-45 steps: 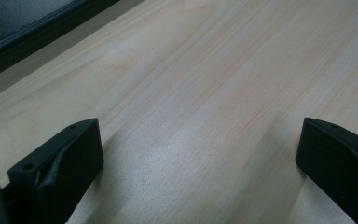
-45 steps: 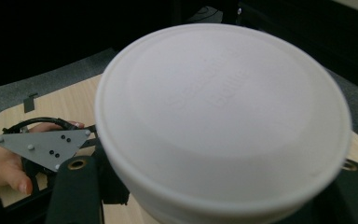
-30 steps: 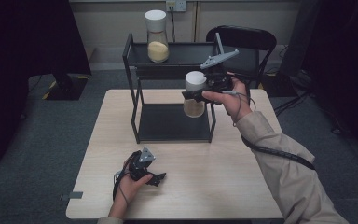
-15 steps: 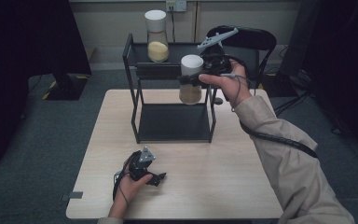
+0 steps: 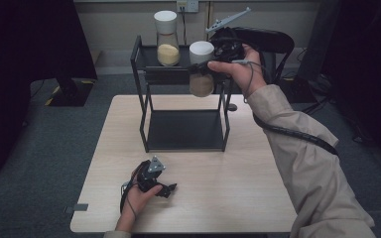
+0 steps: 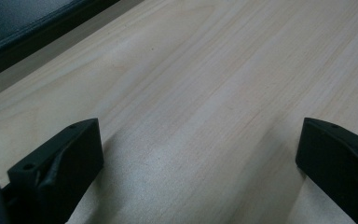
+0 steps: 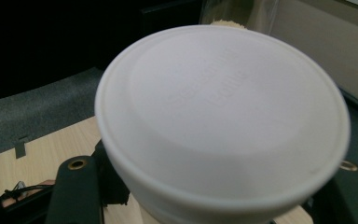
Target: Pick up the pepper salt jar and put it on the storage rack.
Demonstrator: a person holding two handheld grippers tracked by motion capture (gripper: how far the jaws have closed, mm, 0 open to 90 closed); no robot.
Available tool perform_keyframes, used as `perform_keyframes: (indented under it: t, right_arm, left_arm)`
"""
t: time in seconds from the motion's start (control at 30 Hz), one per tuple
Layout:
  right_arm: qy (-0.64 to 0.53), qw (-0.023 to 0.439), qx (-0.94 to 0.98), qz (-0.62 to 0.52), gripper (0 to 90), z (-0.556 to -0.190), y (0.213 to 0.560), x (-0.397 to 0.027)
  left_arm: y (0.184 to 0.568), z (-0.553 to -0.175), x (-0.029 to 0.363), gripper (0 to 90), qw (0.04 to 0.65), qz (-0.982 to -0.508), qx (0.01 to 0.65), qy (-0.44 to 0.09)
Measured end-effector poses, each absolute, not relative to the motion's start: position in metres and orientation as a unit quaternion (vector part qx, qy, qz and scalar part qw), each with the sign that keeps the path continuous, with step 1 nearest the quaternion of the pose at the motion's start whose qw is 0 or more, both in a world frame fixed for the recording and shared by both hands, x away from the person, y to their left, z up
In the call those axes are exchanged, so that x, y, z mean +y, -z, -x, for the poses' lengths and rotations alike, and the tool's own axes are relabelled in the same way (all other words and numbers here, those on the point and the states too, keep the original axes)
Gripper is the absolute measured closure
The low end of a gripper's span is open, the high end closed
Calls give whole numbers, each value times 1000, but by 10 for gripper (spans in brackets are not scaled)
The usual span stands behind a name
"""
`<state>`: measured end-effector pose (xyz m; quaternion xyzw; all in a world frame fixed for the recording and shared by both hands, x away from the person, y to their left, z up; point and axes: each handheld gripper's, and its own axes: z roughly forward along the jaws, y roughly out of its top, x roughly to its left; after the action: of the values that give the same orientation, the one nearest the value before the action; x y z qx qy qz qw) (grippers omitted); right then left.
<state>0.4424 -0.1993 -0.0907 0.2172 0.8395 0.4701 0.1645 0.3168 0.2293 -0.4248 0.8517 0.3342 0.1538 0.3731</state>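
We hold the right gripper (image 5: 203,67) clamped on a jar (image 5: 201,74) with a white lid (image 7: 223,116), its jaws closed on the neck just under that lid so the glass body hangs upright and the brownish contents stay level. The jar hangs in the air level with the front rail of the black rack's (image 5: 186,130) top shelf, at the right end, clear of the rail and not yet resting on anything. We judge that it is carried this high so its base can pass over the rail and settle beside the second jar (image 5: 167,38), which stands on the top shelf towards the left and leaves the right half free. Gripping high keeps the jaws out of the way of the shelf when the base comes down.

The left gripper (image 5: 166,189) rests low over the bench (image 5: 238,198) near its front edge, jaws standing wide apart with nothing between them, well away from the rack so the carrying arm has room.
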Motion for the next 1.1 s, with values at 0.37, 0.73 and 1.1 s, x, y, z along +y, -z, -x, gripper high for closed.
perform_keyframes:
  t: [0.37,0.73,1.1]
  right_arm:
    - [-475,175,830,-233,353,-451,65,-192]
    - [-474,190,819,-260,353,-473,54,-186]
    - [-479,194,806,-289,352,-499,58,-179]
  left_arm:
    - [425,-317,229,0,373,-852,334,-154]
    - [425,-317,229,0,373,-852,334,-154]
    - [425,-317,229,0,373,-852,334,-154]
